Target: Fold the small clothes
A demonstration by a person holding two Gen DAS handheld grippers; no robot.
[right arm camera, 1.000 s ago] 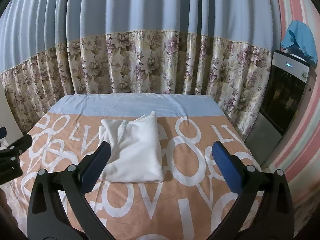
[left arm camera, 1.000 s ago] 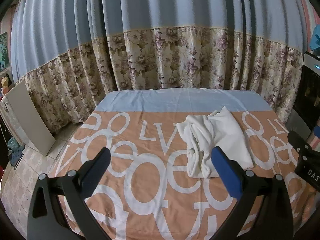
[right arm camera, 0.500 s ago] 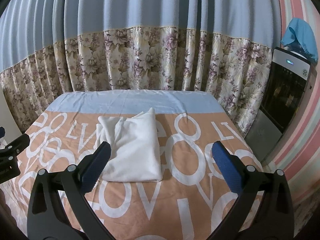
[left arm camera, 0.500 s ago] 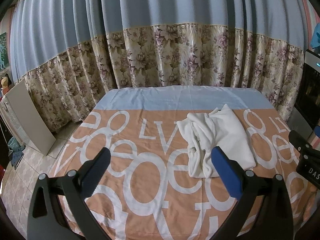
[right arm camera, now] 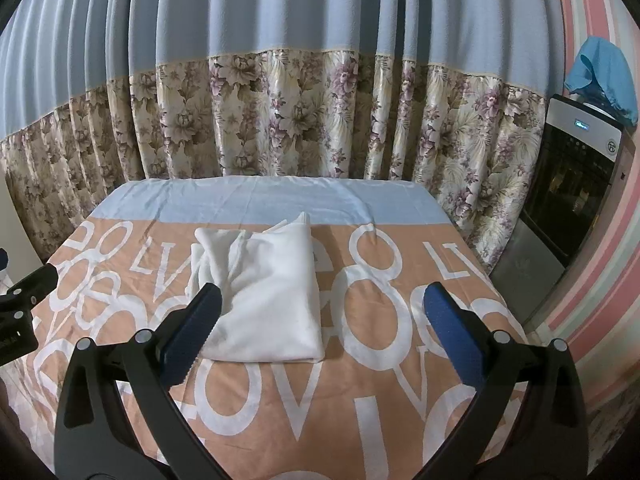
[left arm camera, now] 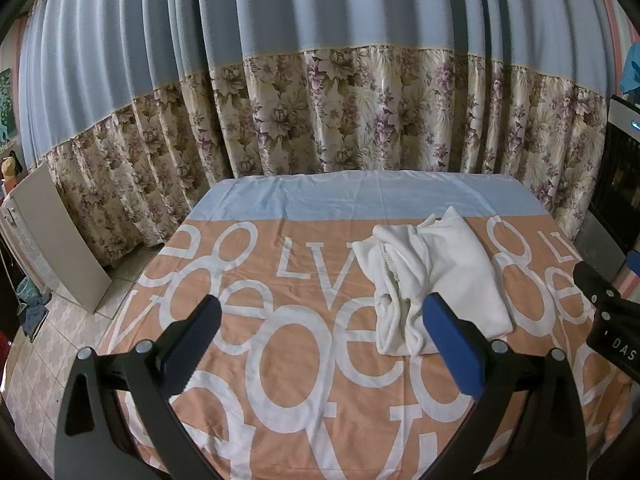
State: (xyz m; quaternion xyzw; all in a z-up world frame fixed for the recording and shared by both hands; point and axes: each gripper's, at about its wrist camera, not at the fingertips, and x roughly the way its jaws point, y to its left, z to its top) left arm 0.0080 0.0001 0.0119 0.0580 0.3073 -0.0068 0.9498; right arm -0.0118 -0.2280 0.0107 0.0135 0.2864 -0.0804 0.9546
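On the tabletop (right arm camera: 392,420), toward its far edge and right of centre: one white garment (right arm camera: 268,300), soft knit, folded into a rough rectangle, bunched along its left side. Cover: one peach-and-blue printed cloth. Left tongs (left arm camera: 320,336) and right tongs (right arm camera: 320,332): two pairs, spread apart, empty, above the near edge.

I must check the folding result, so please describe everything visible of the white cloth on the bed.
The white folded garment of soft fabric lies flat on the peach bedsheet with large white letters, near its middle. Its right side is smooth with a straight near edge; its left side is bunched in loose wrinkled folds. One corner points towards the curtain. Only the sheet touches it; both open grippers hover apart from it.
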